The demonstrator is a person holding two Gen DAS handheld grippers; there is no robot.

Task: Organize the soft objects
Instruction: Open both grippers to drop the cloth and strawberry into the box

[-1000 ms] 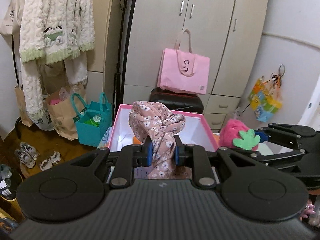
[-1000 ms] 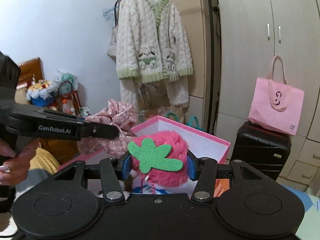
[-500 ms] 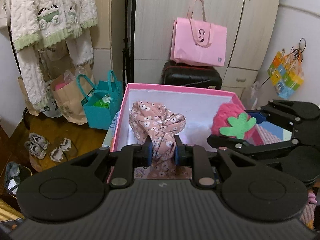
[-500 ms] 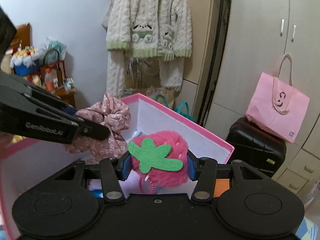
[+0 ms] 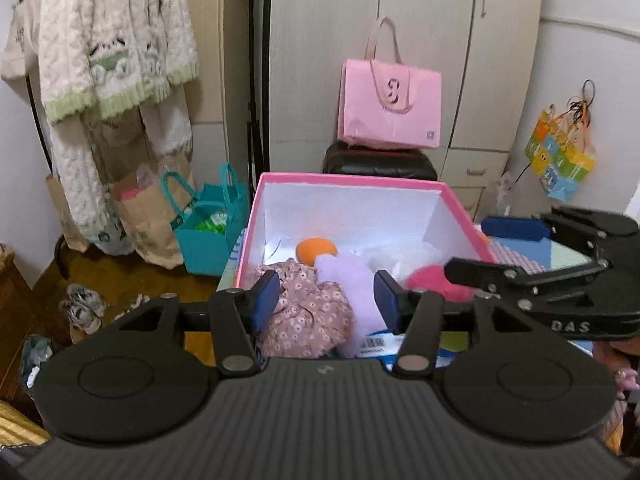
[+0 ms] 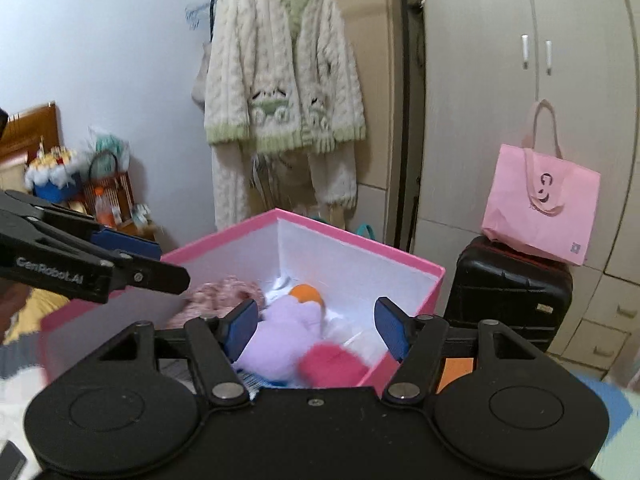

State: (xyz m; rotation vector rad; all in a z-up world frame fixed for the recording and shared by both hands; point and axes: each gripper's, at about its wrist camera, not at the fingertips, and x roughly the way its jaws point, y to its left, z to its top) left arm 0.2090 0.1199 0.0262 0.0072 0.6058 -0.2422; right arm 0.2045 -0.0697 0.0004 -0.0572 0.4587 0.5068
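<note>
Your left gripper and right gripper both hang spread and empty above the pink-rimmed white box, so the floral pink cloth and fuzzy pink strawberry toy lie gathered inside.

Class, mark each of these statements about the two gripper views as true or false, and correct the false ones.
1. Both grippers are open. True: the left gripper and the right gripper hold nothing.
2. The floral cloth hangs outside the pink box. False: it lies inside the box.
3. The fuzzy pink toy is in the box. True.
4. The pink tote bag sits on the floor. False: it stands on the black suitcase.
5. A purple plush lies beside an orange ball. True.
</note>
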